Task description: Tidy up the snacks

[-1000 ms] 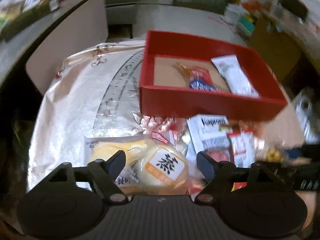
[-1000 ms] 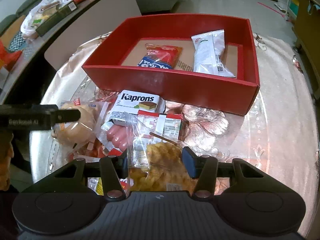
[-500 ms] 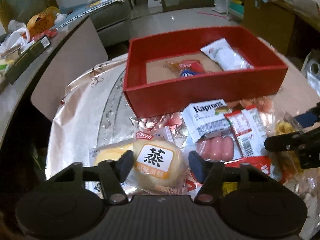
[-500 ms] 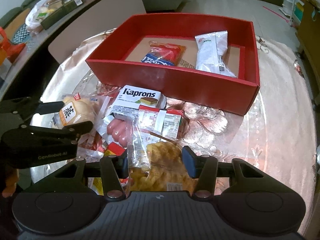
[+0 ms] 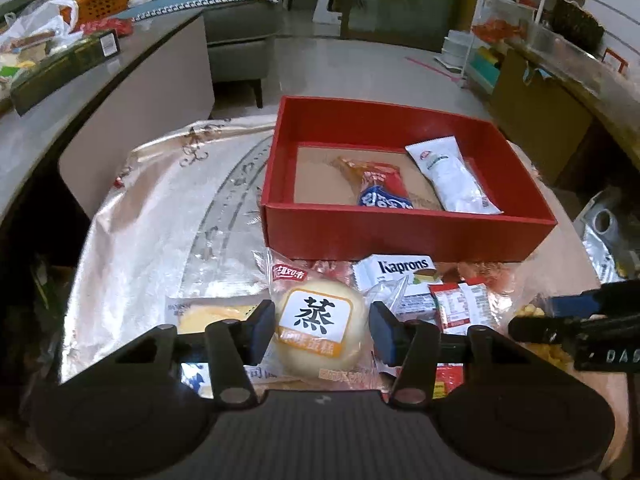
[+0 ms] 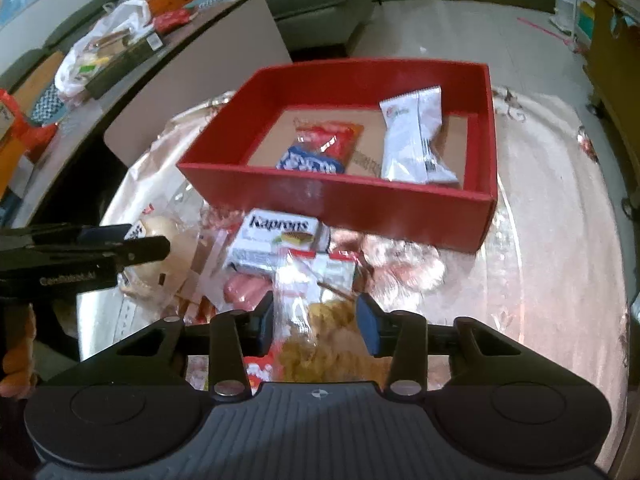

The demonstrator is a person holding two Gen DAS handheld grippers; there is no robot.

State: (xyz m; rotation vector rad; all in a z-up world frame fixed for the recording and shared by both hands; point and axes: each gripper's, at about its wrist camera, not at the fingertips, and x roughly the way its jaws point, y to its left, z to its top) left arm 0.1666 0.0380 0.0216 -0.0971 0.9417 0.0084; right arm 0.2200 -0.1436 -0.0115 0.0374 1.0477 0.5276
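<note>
Read "Kaprons" in dark letters on a white box [image 5: 394, 276] lying just near of the red tray's front wall; same word legible on it in the right wrist view [image 6: 276, 240]. Read a large black "蒸" on a white and orange label on a round wrapped bun [image 5: 320, 326], near centre; smaller characters beneath and on the red tag above too blurred to read. Made out "DAS" in pale letters on the right tool [image 5: 580, 322], far right edge. Print on the left tool [image 6: 80, 256] too blurred.
</note>
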